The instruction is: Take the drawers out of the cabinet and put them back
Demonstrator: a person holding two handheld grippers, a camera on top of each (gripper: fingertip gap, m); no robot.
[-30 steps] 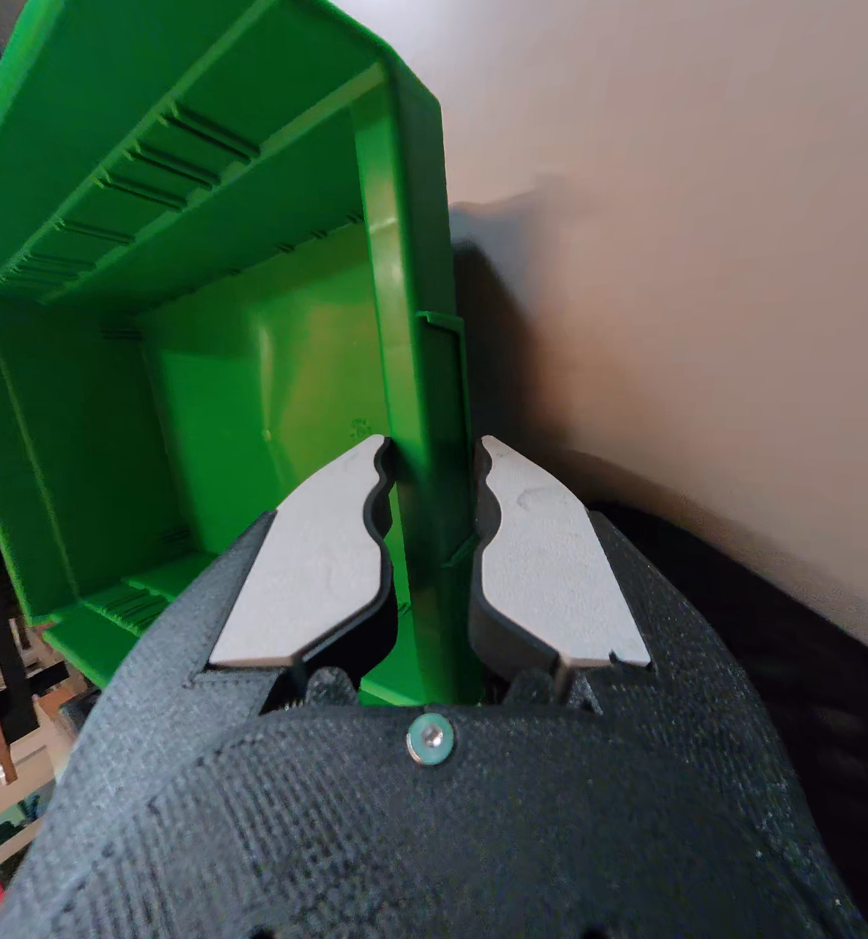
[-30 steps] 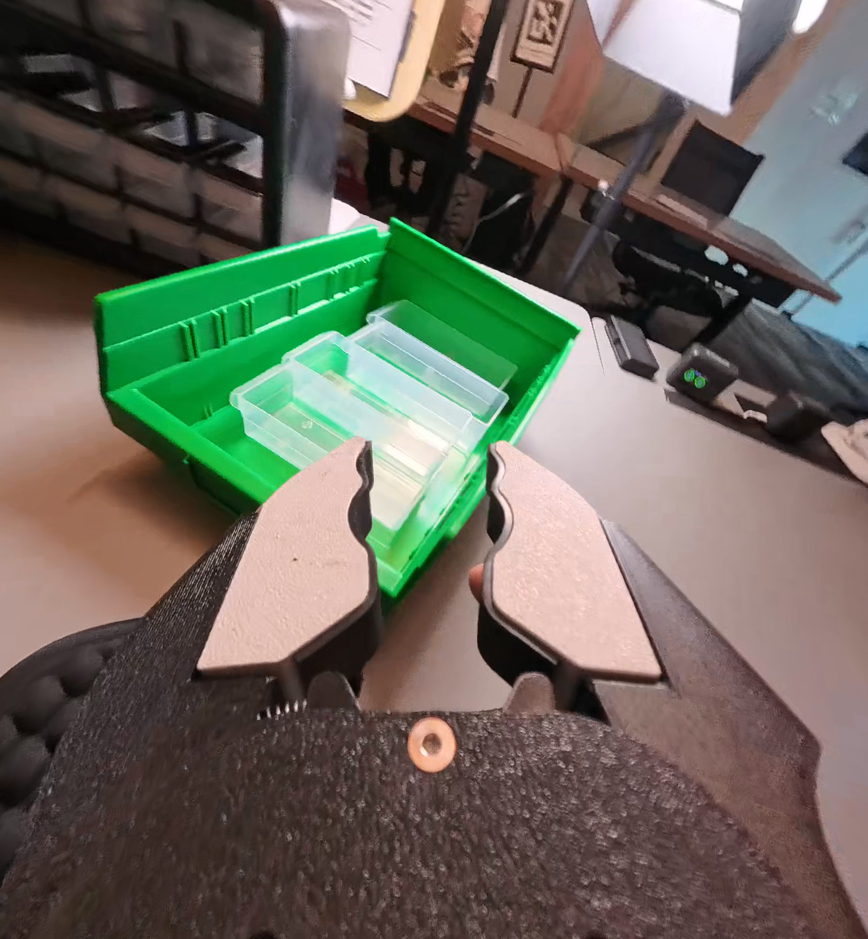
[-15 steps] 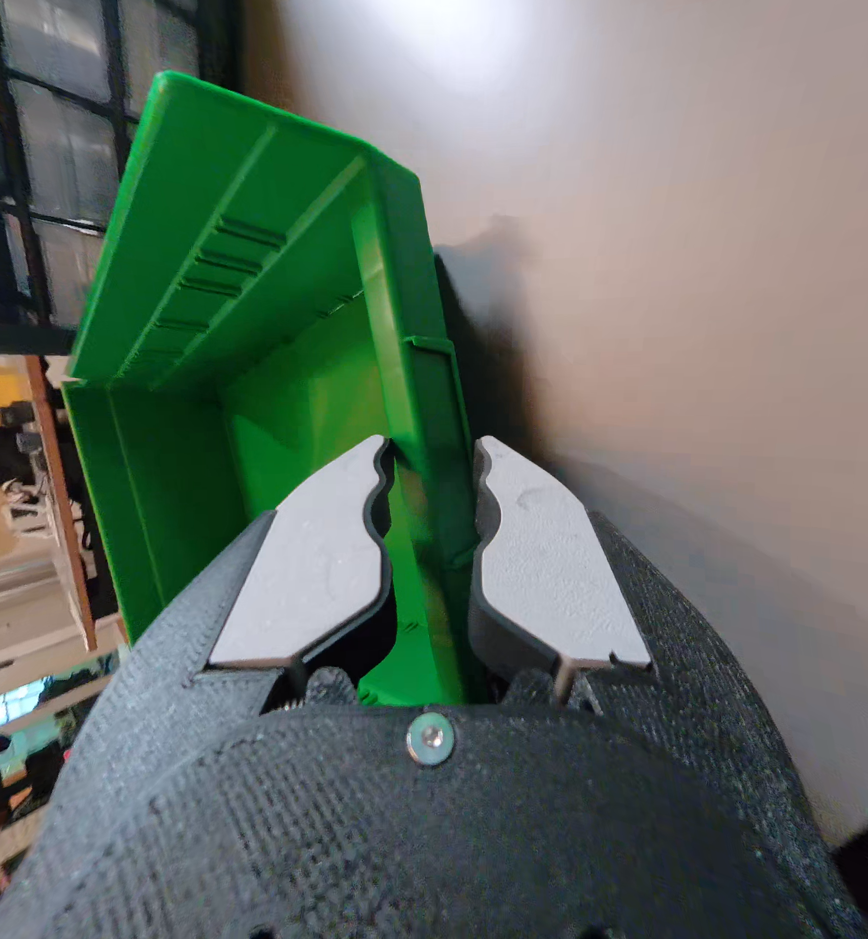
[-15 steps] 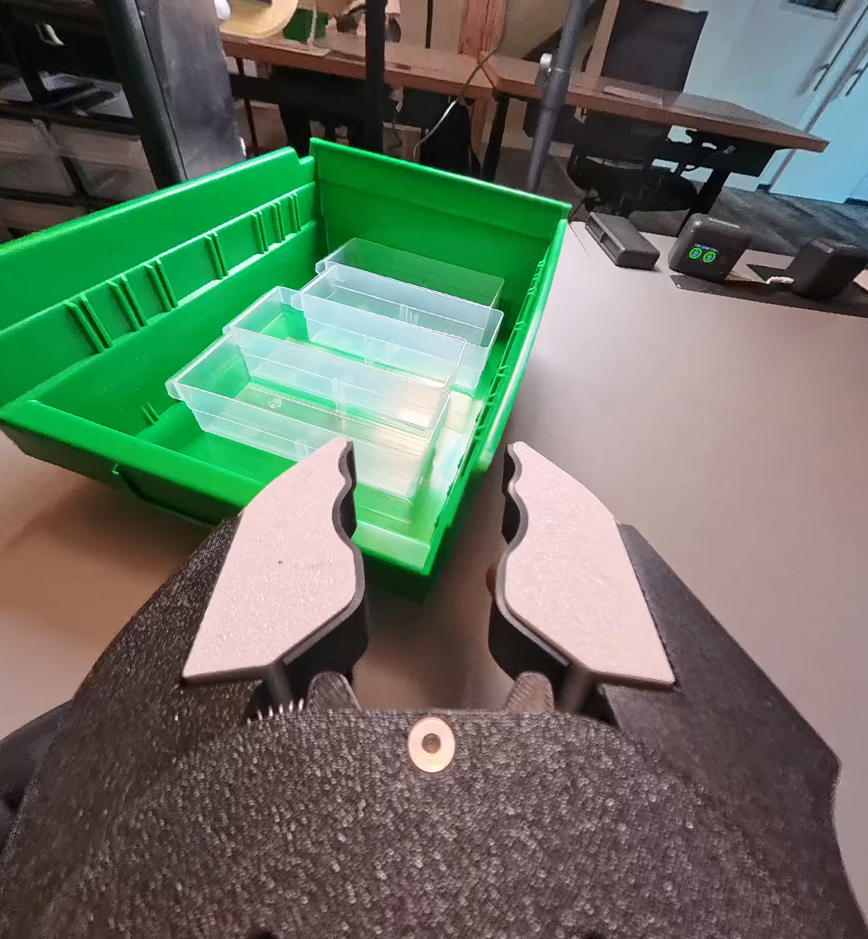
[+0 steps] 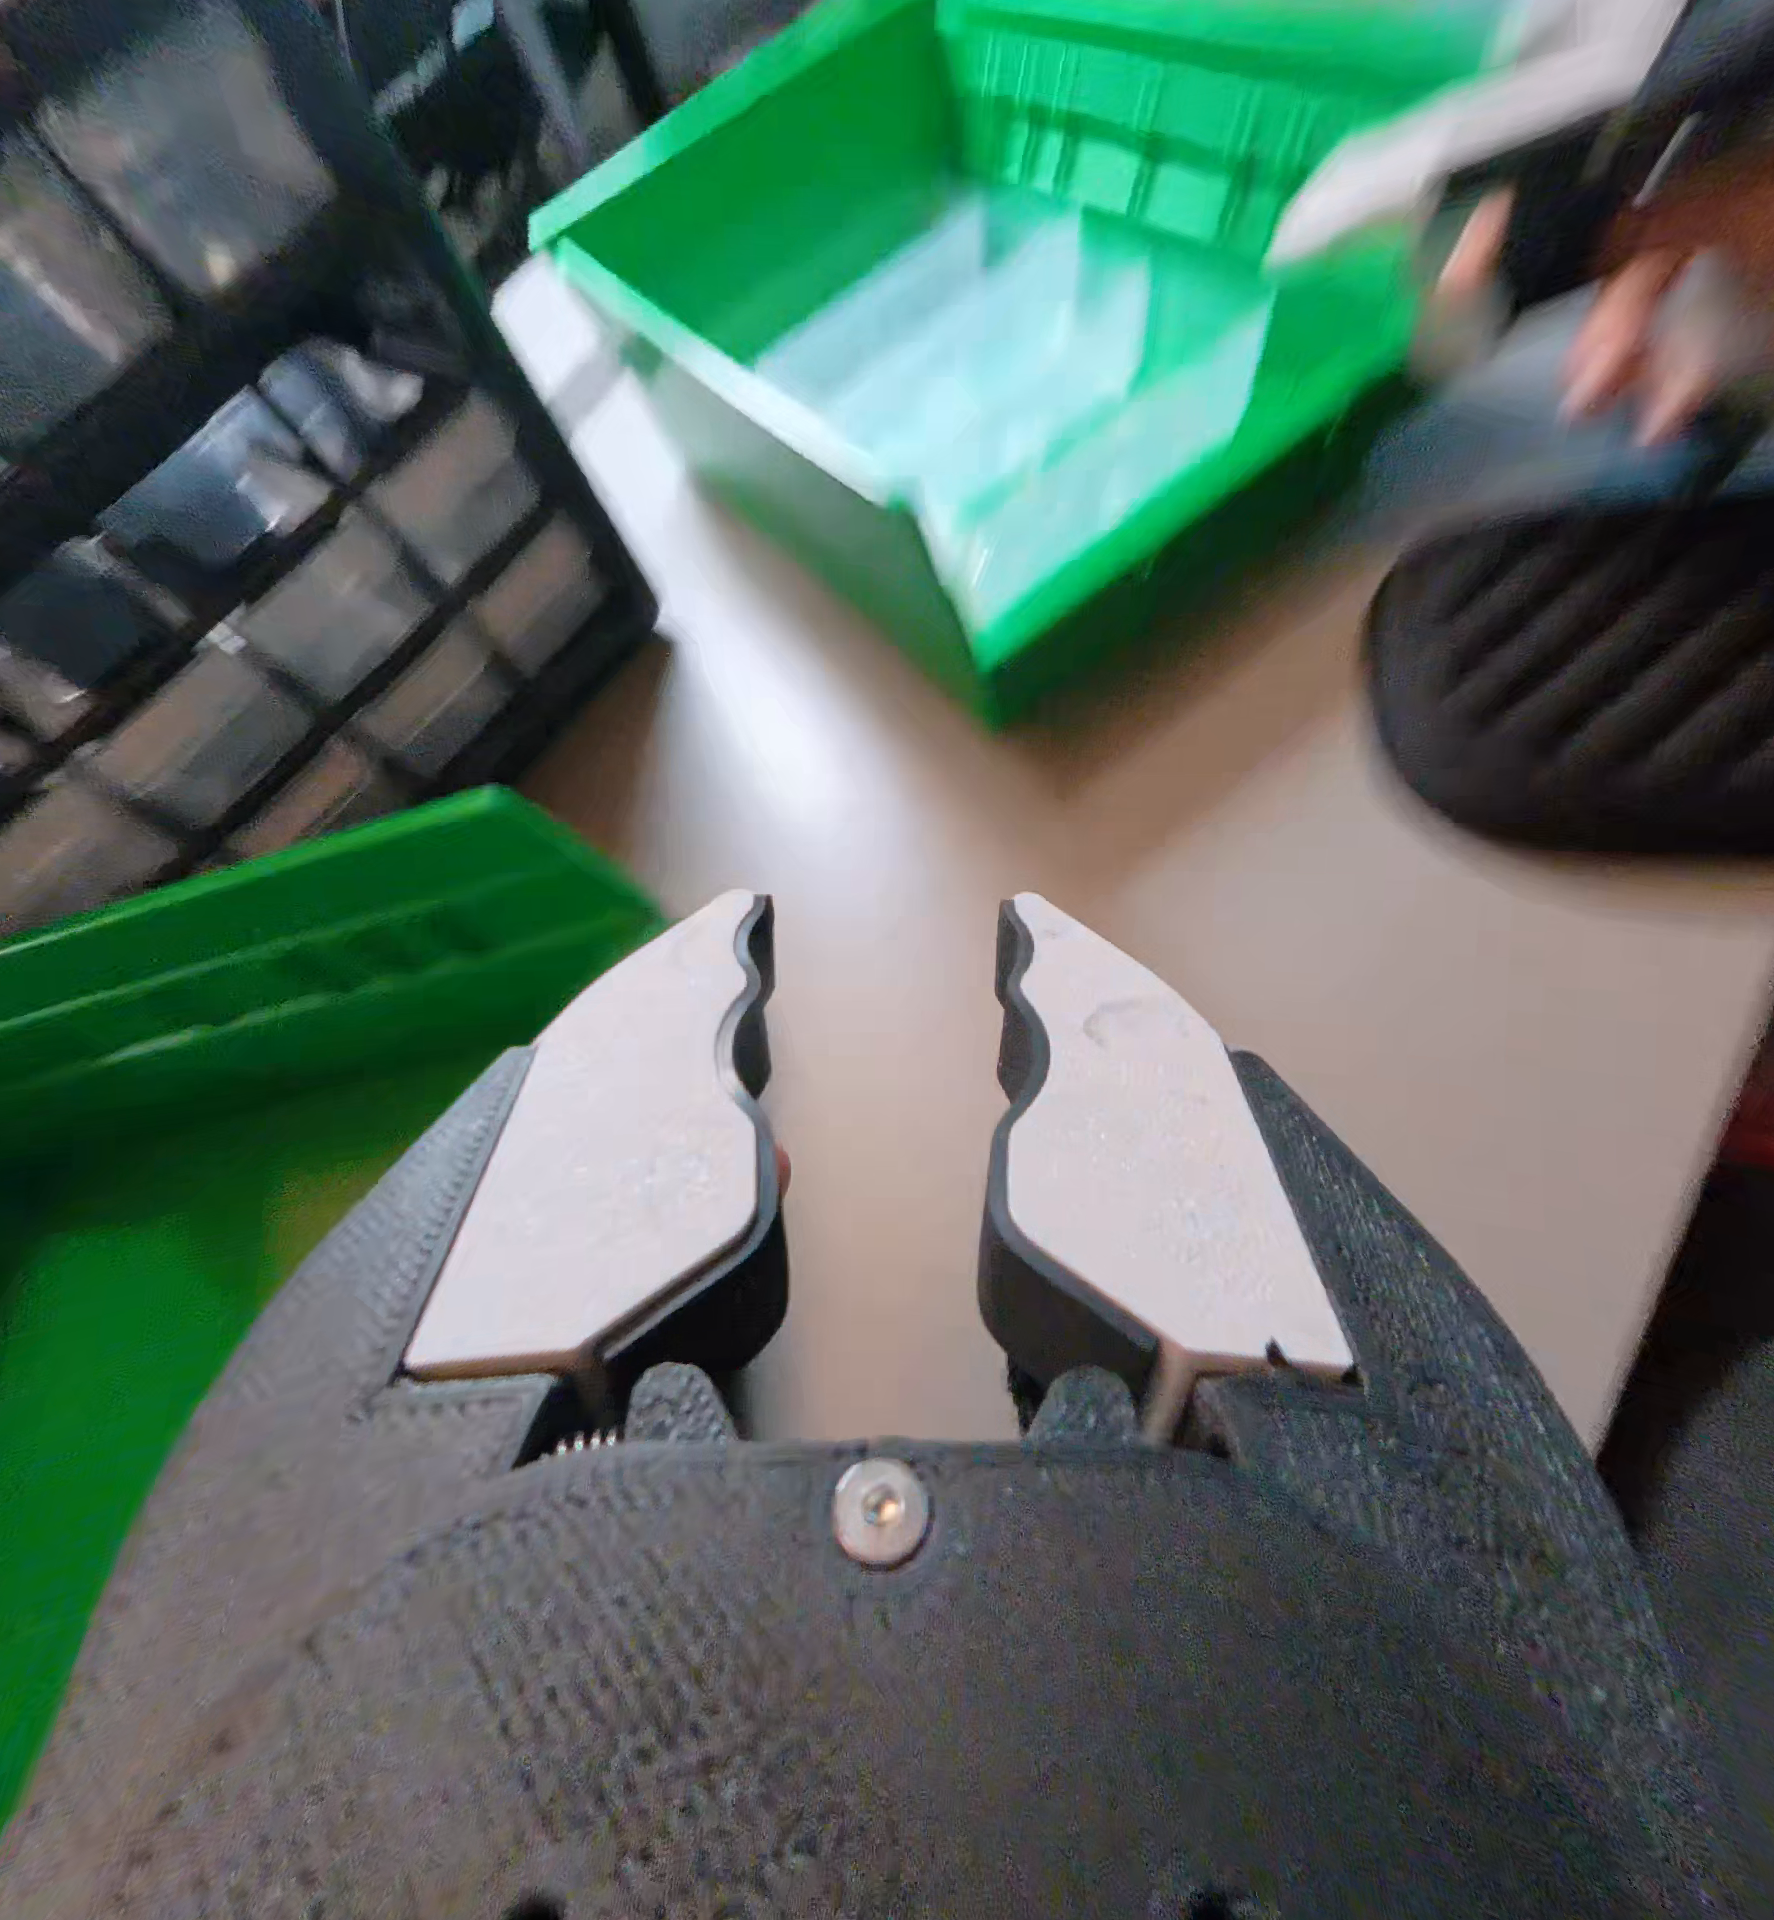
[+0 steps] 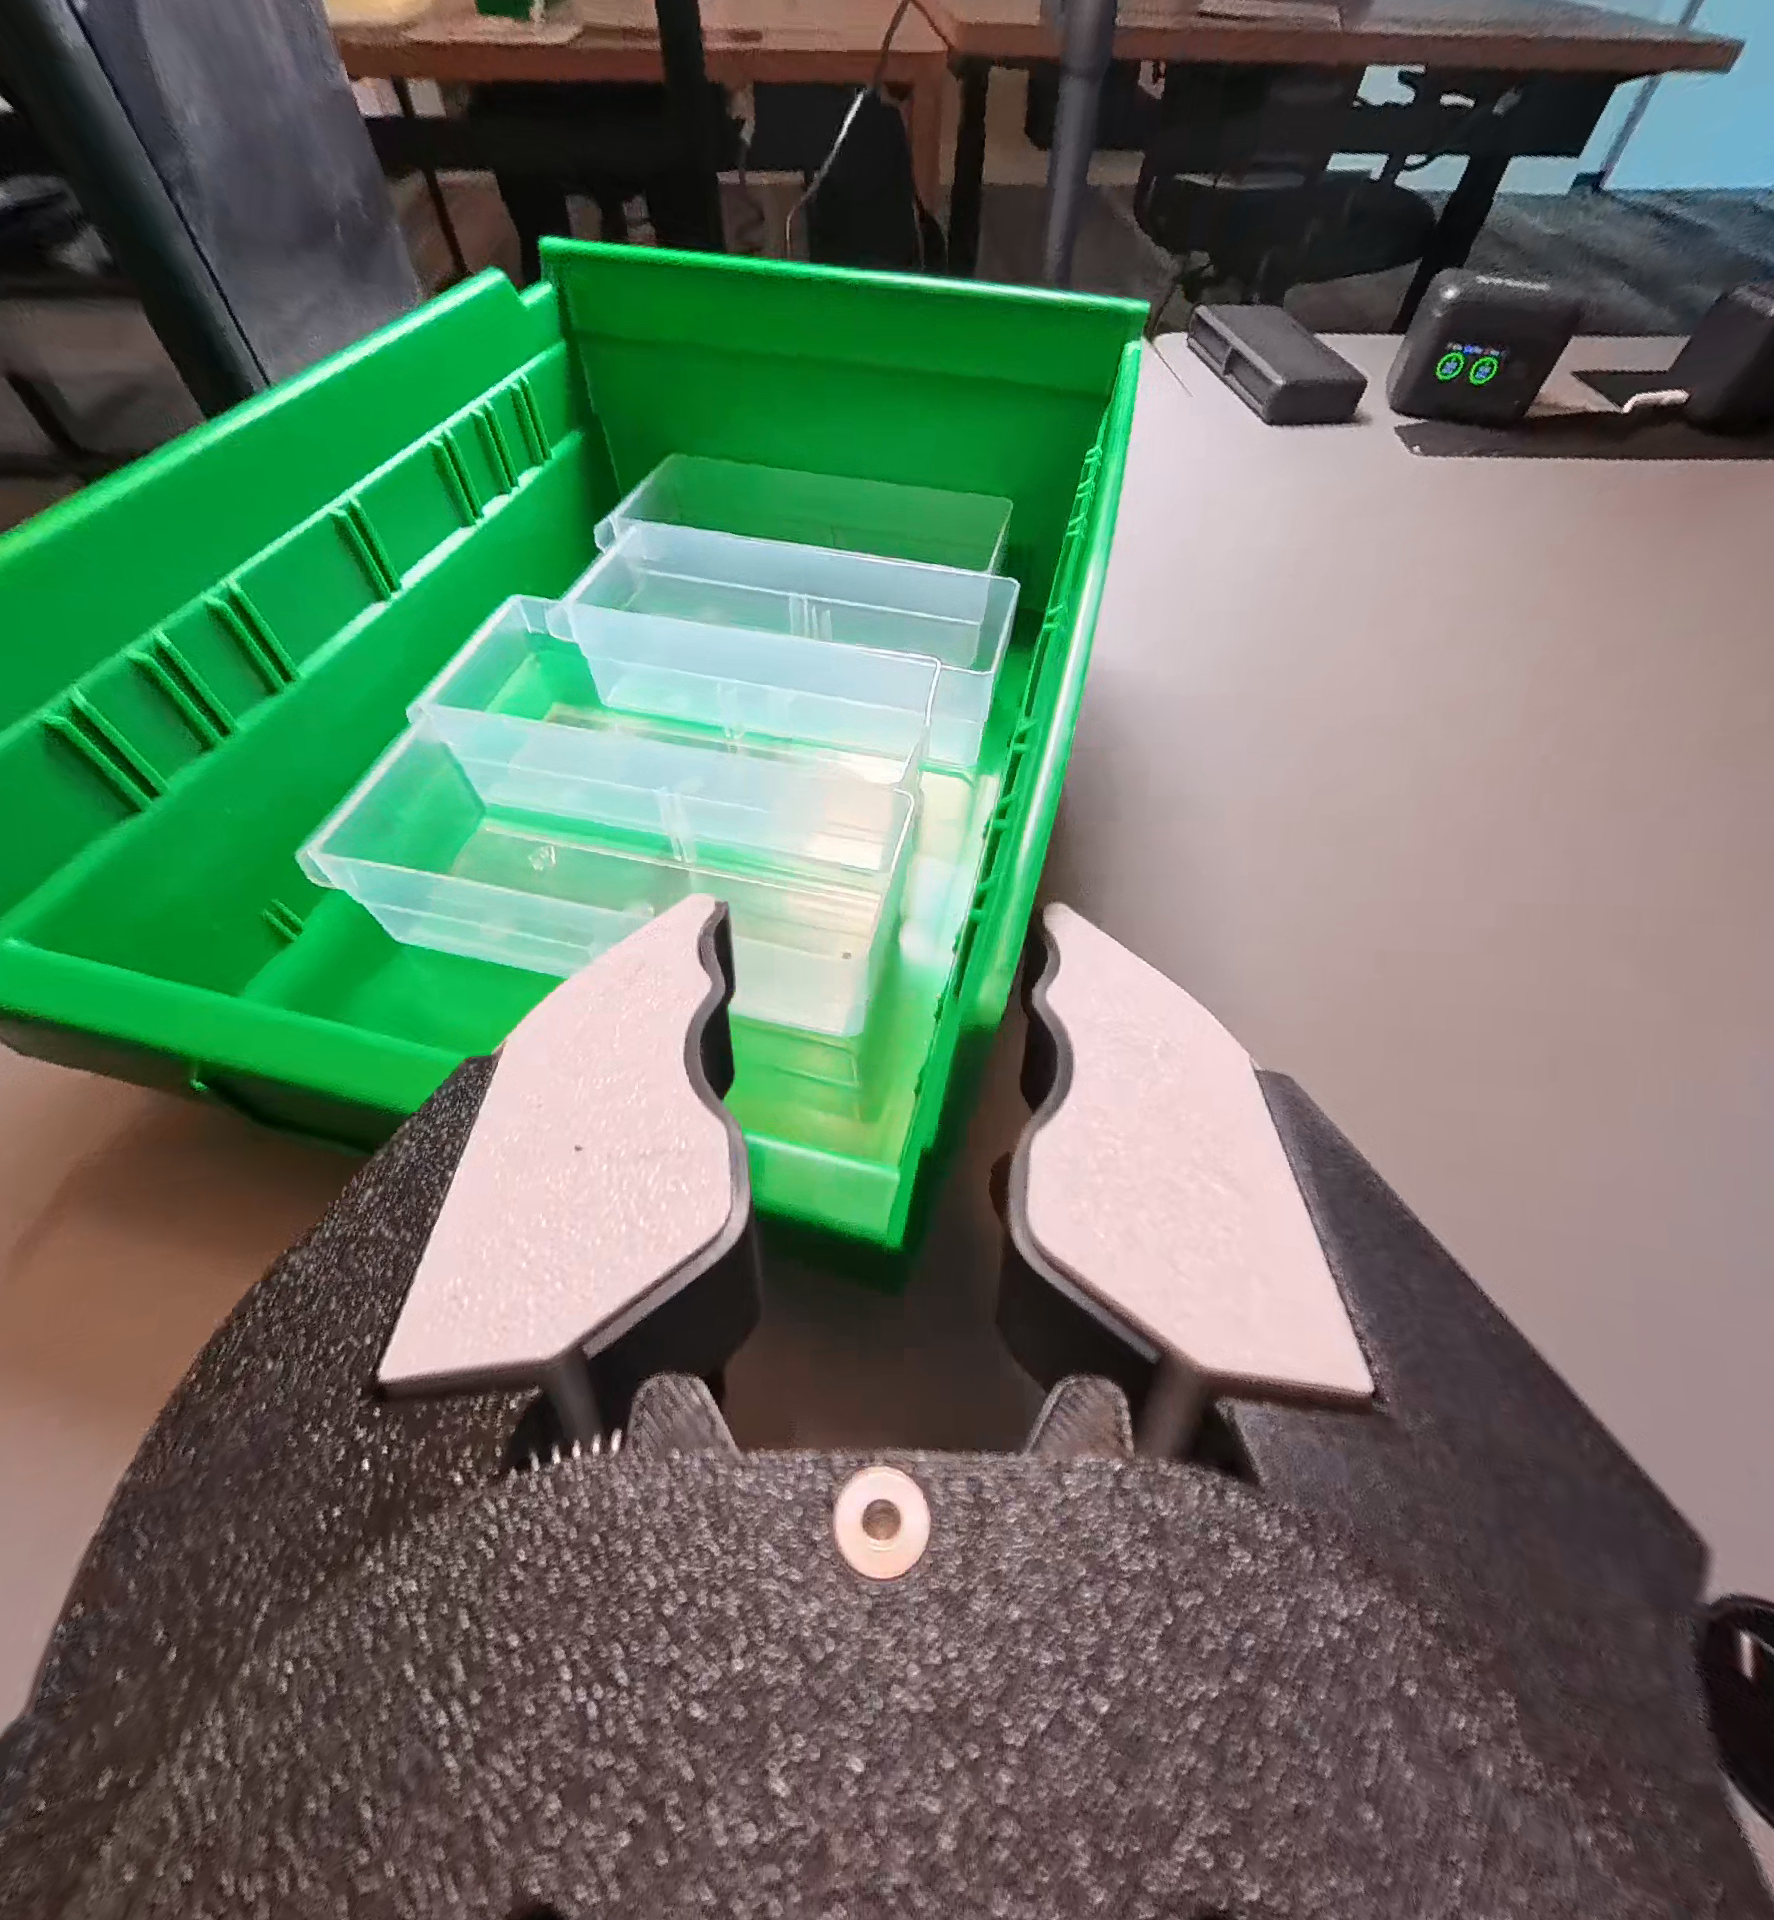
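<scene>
My left gripper (image 5: 883,925) is open and empty above the bare tan table (image 5: 1226,1039). An empty green bin (image 5: 187,1039) lies just left of it, apart from the fingers. A black cabinet (image 5: 239,499) with small clear drawers stands at the upper left. A second green bin (image 5: 810,520) holds several clear drawers and also shows in the right wrist view (image 6: 187,675). My right gripper (image 6: 878,935) is open and empty, hovering over that bin's near right corner, close to the nearest clear drawer (image 6: 602,894). The pads touch nothing.
The right gripper's black body and a hand (image 5: 1631,343) show blurred at the upper right of the left wrist view. Small black devices (image 6: 1485,353) sit at the table's far right. Desks and chairs (image 6: 1278,156) stand beyond the table.
My left gripper let go of the empty green bin's wall, opened and swung away; the bin now lies to its left. My right gripper opened wider and moved closer over the bin with drawers.
</scene>
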